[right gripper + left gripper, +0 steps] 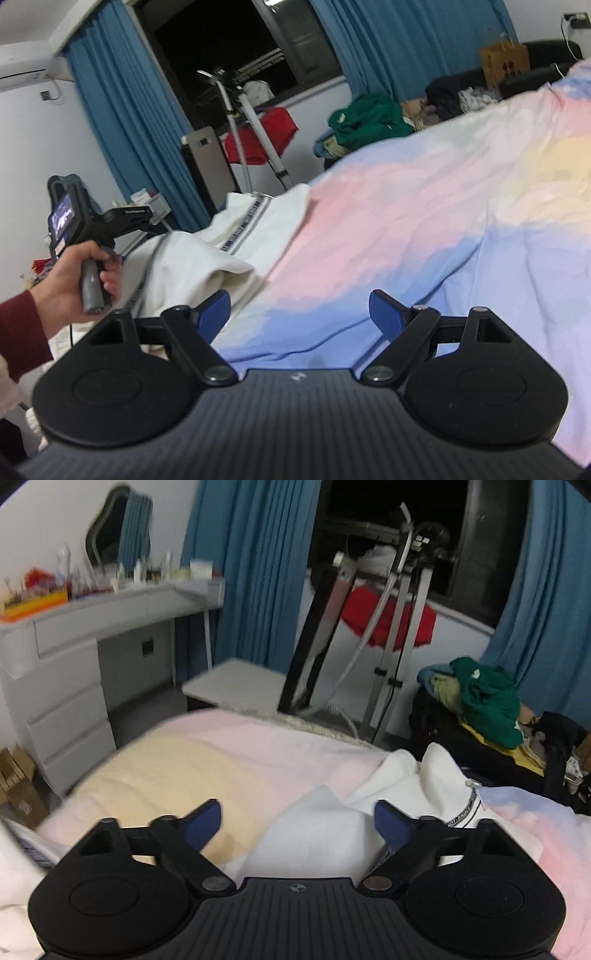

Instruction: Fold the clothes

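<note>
Left wrist view: left gripper (297,821) fingers apart over the blurred white garment (314,834); right gripper (299,314) fingers apart.

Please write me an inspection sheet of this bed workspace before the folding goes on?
Surface: pastel duvet covers the bed.
Job's things: white garment lies crumpled, a fold between the left pads.
Clutter: clothes pile beside the bed.
Grippers: left hand-held gripper open; right hand-held gripper open over bare duvet.
Cables: black cord hangs down the stand.
Surroundings: blue curtains, dark window, dresser.
</note>
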The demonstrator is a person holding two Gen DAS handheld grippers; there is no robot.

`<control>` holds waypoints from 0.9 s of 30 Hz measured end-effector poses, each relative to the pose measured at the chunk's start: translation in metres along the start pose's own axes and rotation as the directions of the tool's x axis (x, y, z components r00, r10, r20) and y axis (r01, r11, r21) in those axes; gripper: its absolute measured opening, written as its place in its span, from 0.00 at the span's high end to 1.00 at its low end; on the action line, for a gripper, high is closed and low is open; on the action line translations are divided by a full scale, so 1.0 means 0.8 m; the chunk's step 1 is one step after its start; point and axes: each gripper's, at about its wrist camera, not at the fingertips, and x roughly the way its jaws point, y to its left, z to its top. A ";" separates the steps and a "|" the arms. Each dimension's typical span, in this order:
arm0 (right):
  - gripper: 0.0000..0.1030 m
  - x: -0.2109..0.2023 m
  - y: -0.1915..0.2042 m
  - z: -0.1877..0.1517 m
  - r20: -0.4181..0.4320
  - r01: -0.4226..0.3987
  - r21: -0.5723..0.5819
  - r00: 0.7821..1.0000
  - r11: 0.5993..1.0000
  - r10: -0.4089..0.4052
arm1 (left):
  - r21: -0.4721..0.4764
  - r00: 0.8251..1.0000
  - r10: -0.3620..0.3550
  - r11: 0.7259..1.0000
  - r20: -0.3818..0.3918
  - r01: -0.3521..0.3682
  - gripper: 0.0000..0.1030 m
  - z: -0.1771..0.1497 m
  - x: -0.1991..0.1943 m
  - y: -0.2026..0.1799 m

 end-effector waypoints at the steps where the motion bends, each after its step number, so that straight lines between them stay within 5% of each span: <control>1: 0.19 0.008 -0.004 -0.001 -0.009 0.007 0.003 1.000 1.000 -0.007 | -0.002 1.000 -0.020 1.000 -0.019 0.020 0.46 0.001 0.008 -0.002; 2: 0.19 0.015 -0.007 -0.002 -0.021 0.014 0.008 1.000 1.000 -0.014 | 0.007 0.999 -0.038 0.999 -0.035 0.038 0.51 0.000 0.012 -0.006; 4: 0.19 0.025 -0.013 -0.003 -0.042 0.018 0.024 0.999 1.000 -0.017 | 0.060 0.997 -0.056 0.996 -0.050 0.059 0.85 -0.005 0.008 -0.017; 6: 0.19 0.028 -0.015 -0.002 -0.045 0.013 0.035 0.999 0.999 -0.012 | 0.141 0.997 -0.078 0.987 -0.019 0.080 0.89 -0.014 -0.015 -0.031; 11: 0.19 0.009 -0.011 0.000 -0.013 0.007 0.032 1.000 0.999 -0.007 | 0.380 0.969 -0.203 0.915 0.137 0.138 0.92 -0.053 -0.130 -0.065; 17: 0.19 -0.031 -0.007 0.006 0.044 -0.013 0.026 0.999 1.000 0.012 | 0.475 0.915 -0.370 0.842 0.159 0.258 0.92 -0.154 -0.265 -0.062; 20: 0.19 -0.044 -0.002 0.005 0.047 -0.031 0.018 0.998 0.999 0.030 | 0.462 0.906 -0.407 0.830 0.118 0.313 0.92 -0.212 -0.303 -0.056; 27: 0.18 -0.058 0.010 0.008 0.003 -0.142 0.048 0.990 0.989 0.142 | 0.299 0.913 -0.407 0.867 -0.038 0.399 0.92 -0.277 -0.315 -0.033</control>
